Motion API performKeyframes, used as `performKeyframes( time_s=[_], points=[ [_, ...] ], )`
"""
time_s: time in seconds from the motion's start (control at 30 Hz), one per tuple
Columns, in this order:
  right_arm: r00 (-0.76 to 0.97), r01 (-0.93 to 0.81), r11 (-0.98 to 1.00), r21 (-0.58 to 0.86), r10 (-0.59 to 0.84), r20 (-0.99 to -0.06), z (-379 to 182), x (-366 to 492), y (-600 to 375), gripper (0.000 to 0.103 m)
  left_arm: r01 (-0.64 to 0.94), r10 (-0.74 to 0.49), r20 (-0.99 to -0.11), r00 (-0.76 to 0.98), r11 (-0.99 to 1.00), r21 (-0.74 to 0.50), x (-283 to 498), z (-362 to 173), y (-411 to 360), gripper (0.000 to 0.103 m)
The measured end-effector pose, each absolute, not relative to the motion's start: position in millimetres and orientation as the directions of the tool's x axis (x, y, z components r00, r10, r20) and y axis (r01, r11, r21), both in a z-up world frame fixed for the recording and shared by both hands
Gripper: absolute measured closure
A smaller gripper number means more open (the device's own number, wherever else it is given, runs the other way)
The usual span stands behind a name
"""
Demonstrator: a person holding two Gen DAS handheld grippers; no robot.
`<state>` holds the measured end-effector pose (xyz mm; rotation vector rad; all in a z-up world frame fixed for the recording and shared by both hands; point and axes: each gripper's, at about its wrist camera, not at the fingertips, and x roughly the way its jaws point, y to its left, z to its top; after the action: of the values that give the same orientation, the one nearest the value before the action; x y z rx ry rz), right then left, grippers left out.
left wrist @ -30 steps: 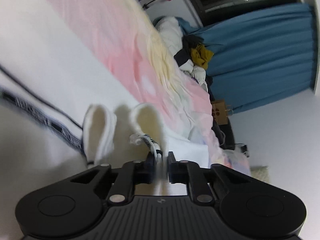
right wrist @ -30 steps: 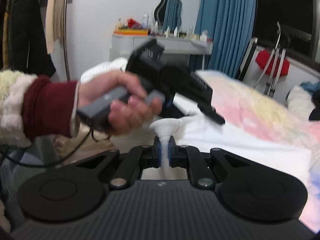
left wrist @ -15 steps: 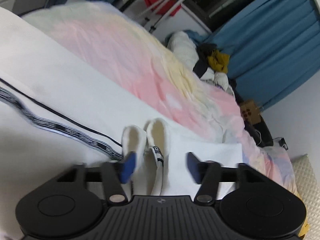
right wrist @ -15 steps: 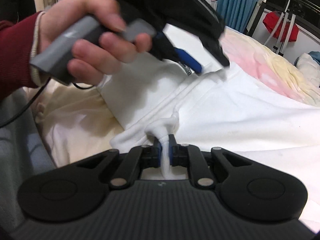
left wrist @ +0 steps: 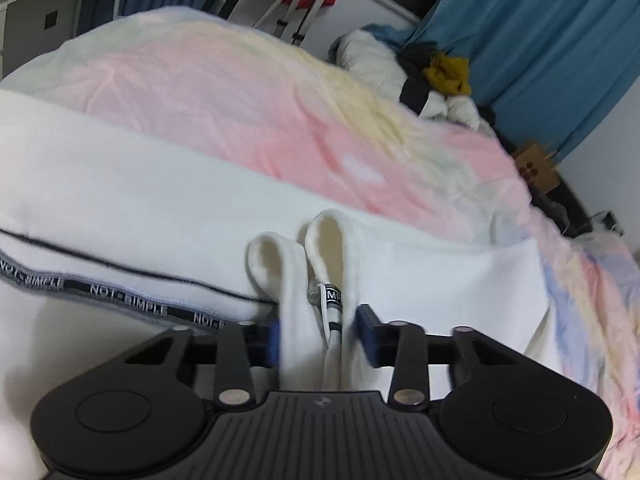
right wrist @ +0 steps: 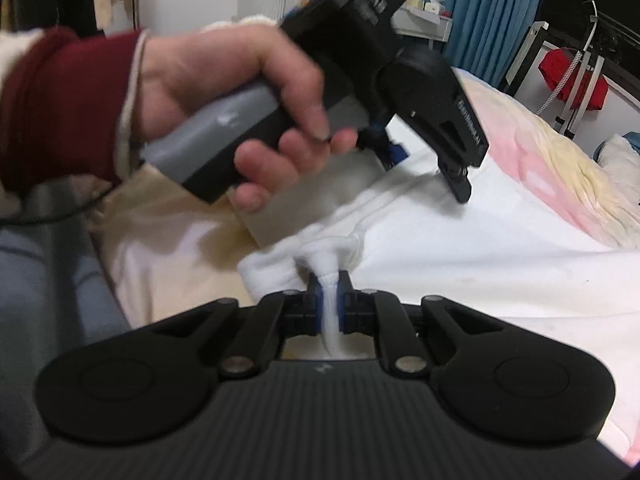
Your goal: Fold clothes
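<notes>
A white garment (left wrist: 160, 208) with a black lettered tape (left wrist: 120, 292) lies spread on the bed. In the left wrist view my left gripper (left wrist: 320, 332) straddles a doubled-up fold of its edge (left wrist: 296, 280); the jaws are closing, and the blue pads (left wrist: 366, 334) stand just beside the cloth without pinching it. My right gripper (right wrist: 329, 304) is shut on a bunched corner of the same garment (right wrist: 480, 248), low over the bed. The right wrist view also shows a hand (right wrist: 240, 80) holding the left gripper (right wrist: 428, 172) over the cloth.
A pink and yellow bedcover (left wrist: 240, 92) lies beyond the garment. A heap of clothes (left wrist: 432, 76) sits at the far end by a blue curtain (left wrist: 540, 48). A drying rack with a red item (right wrist: 572, 76) stands behind the bed, and a cream blanket (right wrist: 160, 220) lies at the left.
My left gripper let go of the fold, opened wide, then began closing around it again while rolling upright. My right gripper sank toward the bed, still gripping the cloth.
</notes>
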<state>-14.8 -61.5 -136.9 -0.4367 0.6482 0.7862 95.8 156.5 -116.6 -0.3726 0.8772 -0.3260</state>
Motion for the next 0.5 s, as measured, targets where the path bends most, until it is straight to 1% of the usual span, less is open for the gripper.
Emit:
performKeyframes(
  time_s=[0.03,0.17,0.23,0.27,0.37,0.43,0.5],
  points=[
    [0.538,-0.757,0.642,-0.121,0.508,-0.673,-136,-14,-60,0.092,0.138,-0.441,-0.661,0.608,0.878,-0.459,96,-109,158,0.074],
    [0.588,-0.721,0.686,-0.096,0.533,-0.608,-126,-13,-61,0.092,0.226,-0.488,-0.578,0.654,0.855,-0.467,91,-70,160,0.077],
    [0.596,-0.703,0.710,-0.044,0.553,-0.583,-124,-3,-62,0.092,0.224,-0.464,-0.584,0.666,0.871,-0.437,96,-66,159,0.077],
    [0.590,-0.694,0.720,-0.011,0.560,-0.581,-126,3,-62,0.092,0.212,-0.445,-0.603,0.662,0.883,-0.418,101,-72,158,0.077],
    [0.541,-0.676,0.735,0.056,0.547,-0.639,-149,23,-58,0.092,0.139,-0.401,-0.689,0.604,0.904,-0.404,122,-113,159,0.072],
    [0.528,-0.680,0.730,0.063,0.548,-0.649,-159,27,-56,0.091,0.130,-0.411,-0.684,0.603,0.896,-0.424,125,-127,161,0.070],
    [0.528,-0.678,0.731,0.077,0.557,-0.641,-156,28,-57,0.091,0.131,-0.417,-0.670,0.614,0.891,-0.435,122,-119,162,0.067]
  ],
)
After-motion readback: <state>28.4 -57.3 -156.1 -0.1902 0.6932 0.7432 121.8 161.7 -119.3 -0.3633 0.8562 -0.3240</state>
